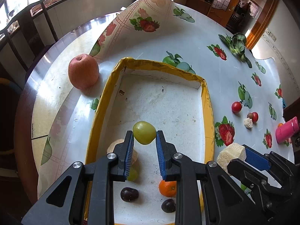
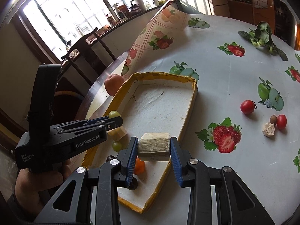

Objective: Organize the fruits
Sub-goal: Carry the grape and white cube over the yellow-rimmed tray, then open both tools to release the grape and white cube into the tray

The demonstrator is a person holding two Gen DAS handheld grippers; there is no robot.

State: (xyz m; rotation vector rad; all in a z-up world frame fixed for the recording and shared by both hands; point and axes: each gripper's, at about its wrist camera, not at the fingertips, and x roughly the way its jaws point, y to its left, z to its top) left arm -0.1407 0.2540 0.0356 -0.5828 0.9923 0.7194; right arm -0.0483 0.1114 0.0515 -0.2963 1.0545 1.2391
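Note:
My left gripper (image 1: 144, 136) is shut on a green grape (image 1: 144, 132) and holds it above the yellow-rimmed white tray (image 1: 207, 101). In the tray lie a small orange (image 1: 167, 188), two dark grapes (image 1: 129, 194), another green grape (image 1: 132, 174) and a pale chunk (image 1: 116, 145). My right gripper (image 2: 154, 147) is shut on a pale fibrous block (image 2: 154, 146) over the tray's right rim (image 2: 187, 116). The left gripper (image 2: 114, 120) also shows in the right wrist view, with the grape (image 2: 114, 114) at its tip.
A large red apple (image 1: 83, 71) stands left of the tray. Two cherry tomatoes (image 2: 247, 106), a brown nut (image 2: 273, 120) and a crumbly piece (image 2: 269, 129) lie right. Leafy greens (image 2: 262, 34) sit far right. A pink bottle (image 1: 286, 132) lies at the right edge. The tablecloth's far corner (image 1: 142, 15) curls up.

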